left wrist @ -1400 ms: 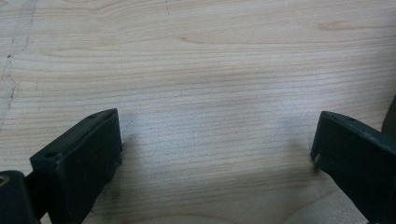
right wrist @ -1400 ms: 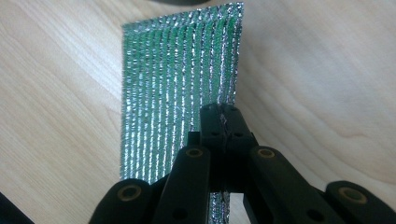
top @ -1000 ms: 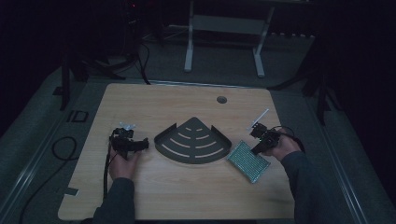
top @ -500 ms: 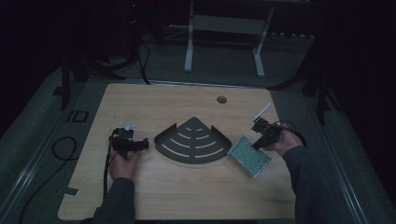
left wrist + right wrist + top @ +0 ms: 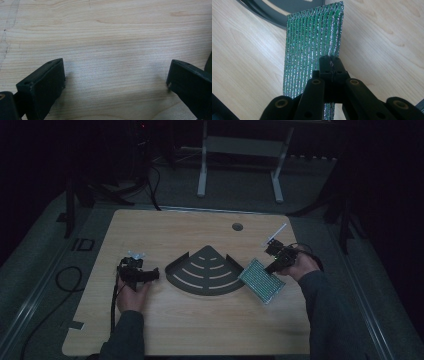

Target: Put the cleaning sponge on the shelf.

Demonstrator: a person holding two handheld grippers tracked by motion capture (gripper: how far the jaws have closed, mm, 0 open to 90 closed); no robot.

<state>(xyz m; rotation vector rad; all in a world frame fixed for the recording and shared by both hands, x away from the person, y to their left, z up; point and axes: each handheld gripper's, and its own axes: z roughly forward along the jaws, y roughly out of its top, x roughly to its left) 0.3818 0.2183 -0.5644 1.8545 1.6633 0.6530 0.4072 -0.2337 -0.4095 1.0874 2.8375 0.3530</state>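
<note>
A green glittery ribbed sheet (image 5: 261,281) lies right of a dark fan-shaped slotted tray (image 5: 205,272) at the table's middle. My right gripper (image 5: 274,265) is shut on the sheet's far edge; in the right gripper view the closed jaw tips (image 5: 331,60) pinch the sheet (image 5: 312,37), which points toward the tray's rim (image 5: 287,7). My left gripper (image 5: 152,275) rests left of the tray, pointing at it. Its jaws stand wide open (image 5: 115,75) over bare wood with nothing between them.
A round cable hole (image 5: 237,226) sits at the table's far side. White stand legs (image 5: 202,170) rise on the floor behind the table. A black cable (image 5: 65,275) loops on the floor at the left. A dark tape strip (image 5: 75,324) lies near the front left corner.
The right gripper has drawn the green sheet a little up and left, closer to the tray's right edge. The left gripper has stayed in place.
</note>
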